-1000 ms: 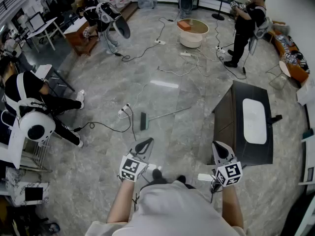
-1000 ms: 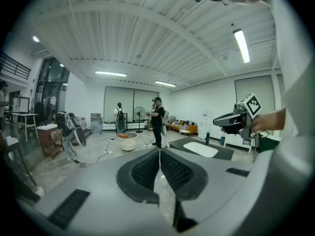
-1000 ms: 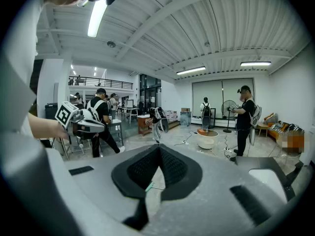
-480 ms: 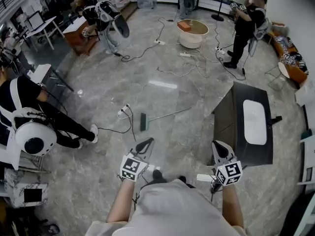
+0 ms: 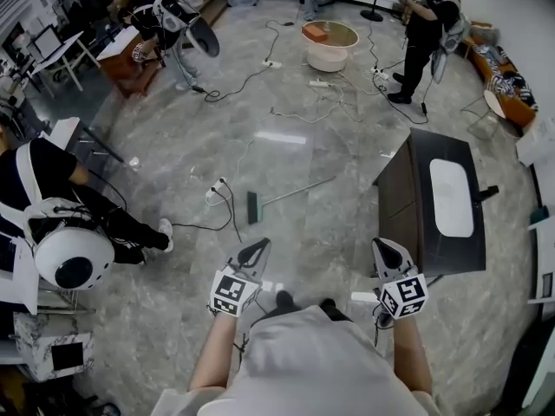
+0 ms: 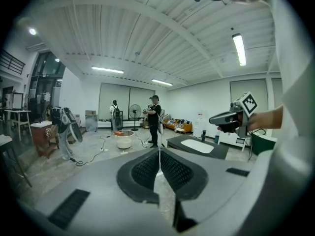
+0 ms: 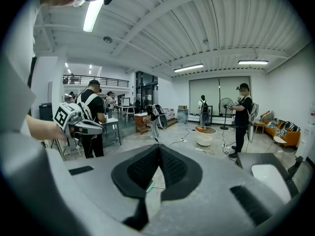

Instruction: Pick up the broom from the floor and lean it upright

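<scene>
The broom (image 5: 277, 198) lies flat on the grey marble floor ahead of me, dark green head to the left, thin pale handle running up to the right. A sliver of its head (image 7: 146, 184) shows between the right jaws' lower edges. My left gripper (image 5: 257, 251) hangs in the air short of the broom head, jaws shut with nothing in them. My right gripper (image 5: 386, 250) is level with it, off to the right, pads together at the tips and empty. In the left gripper view my left gripper (image 6: 159, 154) points across the room.
A dark low table (image 5: 438, 215) with a white inset stands right of the broom. Cables and a power strip (image 5: 216, 196) lie on the floor left of the broom head. A seated person (image 5: 61, 189) is at left; another person (image 5: 422, 33) stands at the far right by a round tub (image 5: 328, 46).
Both grippers have advanced a little toward the broom, which now sits slightly nearer in the head view. The seated person at left has shifted their legs.
</scene>
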The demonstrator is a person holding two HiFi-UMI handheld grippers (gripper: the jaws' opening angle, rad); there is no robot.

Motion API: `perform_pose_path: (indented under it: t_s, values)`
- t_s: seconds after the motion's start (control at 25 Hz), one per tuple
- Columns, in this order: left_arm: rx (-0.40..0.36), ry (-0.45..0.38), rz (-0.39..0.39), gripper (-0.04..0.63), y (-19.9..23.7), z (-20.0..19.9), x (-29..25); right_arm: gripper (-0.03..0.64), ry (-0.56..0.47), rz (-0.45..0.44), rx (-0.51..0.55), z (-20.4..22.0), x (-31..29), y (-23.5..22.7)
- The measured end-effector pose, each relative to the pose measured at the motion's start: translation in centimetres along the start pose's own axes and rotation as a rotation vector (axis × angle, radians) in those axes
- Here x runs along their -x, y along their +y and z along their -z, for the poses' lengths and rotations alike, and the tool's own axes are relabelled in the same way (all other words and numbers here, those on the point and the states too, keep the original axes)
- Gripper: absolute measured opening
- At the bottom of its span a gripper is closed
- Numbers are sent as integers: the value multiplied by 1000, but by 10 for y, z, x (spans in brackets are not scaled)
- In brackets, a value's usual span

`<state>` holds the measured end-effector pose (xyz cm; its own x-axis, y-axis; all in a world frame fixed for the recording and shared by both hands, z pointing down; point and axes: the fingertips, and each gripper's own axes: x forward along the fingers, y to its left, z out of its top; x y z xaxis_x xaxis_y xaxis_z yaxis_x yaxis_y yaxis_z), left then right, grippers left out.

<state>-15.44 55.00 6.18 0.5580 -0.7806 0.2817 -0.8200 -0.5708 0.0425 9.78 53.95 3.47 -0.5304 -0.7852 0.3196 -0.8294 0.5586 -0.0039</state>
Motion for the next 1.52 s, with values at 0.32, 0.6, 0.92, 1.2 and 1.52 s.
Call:
perform_pose_path:
  t_s: [0.32,0.6,0.92,1.2,1.52]
  values:
    - [-9,16,28,11,18,17,10,0,9,42,-38,11,-7,16]
    - [14,27,39,11,21,18,-1,0,27,46,-48,12,-14,10]
    - [22,52,32,11,37,13,-46,0,33,25,-71,13,-57,-29]
    - [18,73,17,11,54,-4,-101,0,33,-15,-79,3,-107,-76]
    - [5,89,-22,11,65,-29,-176,0,22,-68,-93,-2,-157,-146]
